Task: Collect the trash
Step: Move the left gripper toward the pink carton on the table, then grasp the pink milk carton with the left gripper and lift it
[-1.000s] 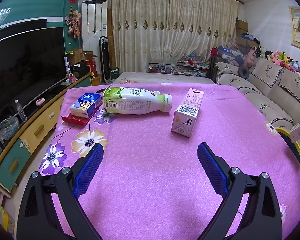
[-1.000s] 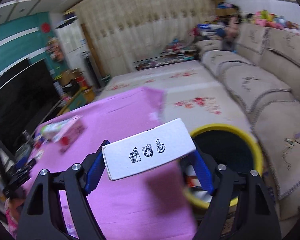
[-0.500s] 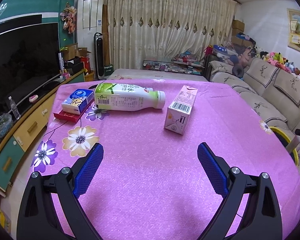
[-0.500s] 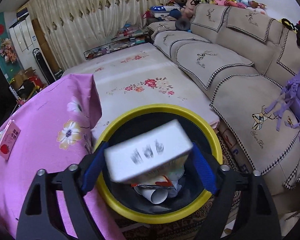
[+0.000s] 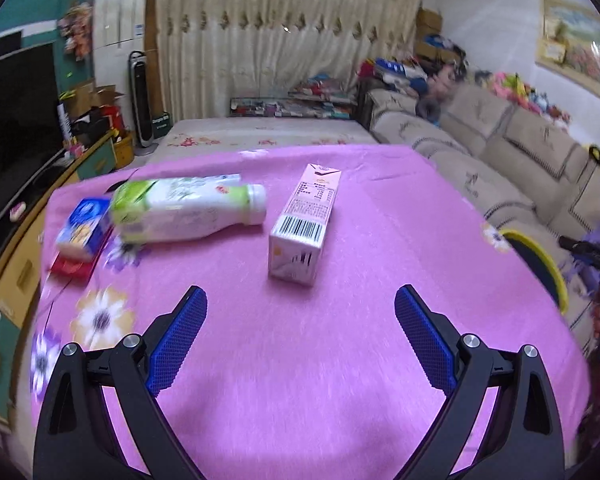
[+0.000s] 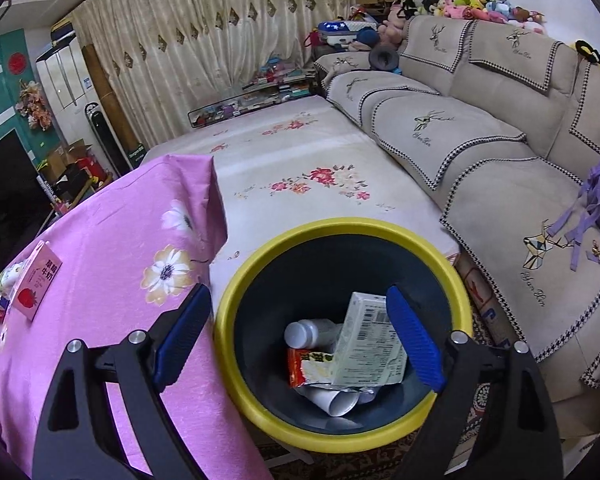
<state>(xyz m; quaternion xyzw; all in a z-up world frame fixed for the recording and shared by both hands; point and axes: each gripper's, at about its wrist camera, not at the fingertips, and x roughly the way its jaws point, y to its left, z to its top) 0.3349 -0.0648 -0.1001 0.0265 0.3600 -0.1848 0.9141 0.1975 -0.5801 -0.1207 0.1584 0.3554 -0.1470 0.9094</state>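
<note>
Release over the bin (image 6: 342, 236) looks complete: the right gripper (image 6: 298, 334) hangs above the yellow-rimmed opening with its jaws spread wide, having just been opening, and nothing sits between them, while the white carton (image 6: 368, 346) lies inside on a small bottle, a red wrapper and crumpled paper. Doing this step well now means lifting that gripper clear of the rim without knocking it, then turning toward the pink-clothed table (image 5: 300, 360). The left gripper (image 5: 300, 338) hovers low over the cloth, jaws also spread and empty, with the pink carton (image 5: 306, 226) lying just ahead of it. That carton is probably the easiest next pick; a grip across its long narrow sides should hold best. The green-and-white bottle (image 5: 188, 210) lies on its side nearby and may roll if nudged, and the blue box (image 5: 82, 230) rests on a red packet beside it.
</note>
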